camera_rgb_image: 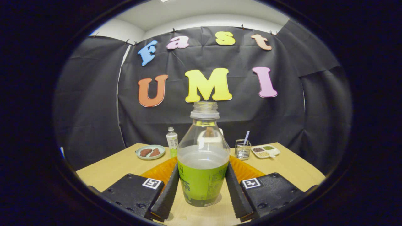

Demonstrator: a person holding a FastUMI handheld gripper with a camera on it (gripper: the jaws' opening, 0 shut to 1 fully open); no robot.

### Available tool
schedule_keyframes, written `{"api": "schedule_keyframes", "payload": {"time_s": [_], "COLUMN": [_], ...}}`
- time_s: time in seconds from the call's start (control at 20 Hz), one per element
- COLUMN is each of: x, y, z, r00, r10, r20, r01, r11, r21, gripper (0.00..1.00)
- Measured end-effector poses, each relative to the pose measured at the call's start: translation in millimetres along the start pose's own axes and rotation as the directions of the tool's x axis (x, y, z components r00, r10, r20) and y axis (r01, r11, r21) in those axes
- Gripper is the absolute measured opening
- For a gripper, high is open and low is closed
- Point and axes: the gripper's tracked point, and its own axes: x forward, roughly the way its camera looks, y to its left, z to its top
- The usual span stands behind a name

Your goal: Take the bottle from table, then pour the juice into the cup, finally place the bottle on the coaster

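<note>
Bottle (203,163): uncapped, upright, base on the surface (119,164), juice level just above the green label. It stands between the fingers (168,191) of the gripper (202,193); both appear to press its sides. Whether the grip is fully firm, cannot tell.

Stage, as judged: take step at the grasp, bottle not yet lifted. Pour and placement remain.

Orange coaster (161,171) lies just behind the bottle, showing on both sides. Something pale stands behind the bottle, seen through the glass; possibly the cup, cannot confirm.

Farther back: plate (150,152), small bottle (171,142), wire holder (242,149), divided dish (265,151).
</note>
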Motion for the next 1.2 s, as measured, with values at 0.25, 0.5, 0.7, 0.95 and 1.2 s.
{"api": "schedule_keyframes", "payload": {"time_s": [0.25,0.5,0.7,0.95,1.2], "x": [35.9,63.8,83.0,92.0,88.5], "y": [-8.1,-15.2,-18.8,-20.2,-18.2], "z": [-38.4,-77.9,-89.7,-91.9,-95.7], "r00": [0.999,0.996,0.995,0.997,0.998], "r10": [-0.009,-0.035,-0.055,-0.06,-0.039], "r20": [-0.046,-0.086,-0.078,-0.051,-0.052], "r01": [0.008,0.031,0.052,0.057,0.037], "r11": [1.0,0.998,0.998,0.997,0.998], "r21": [-0.027,-0.05,-0.039,-0.052,-0.053], "gripper": [0.79,0.79,0.79,0.79,0.81]}}
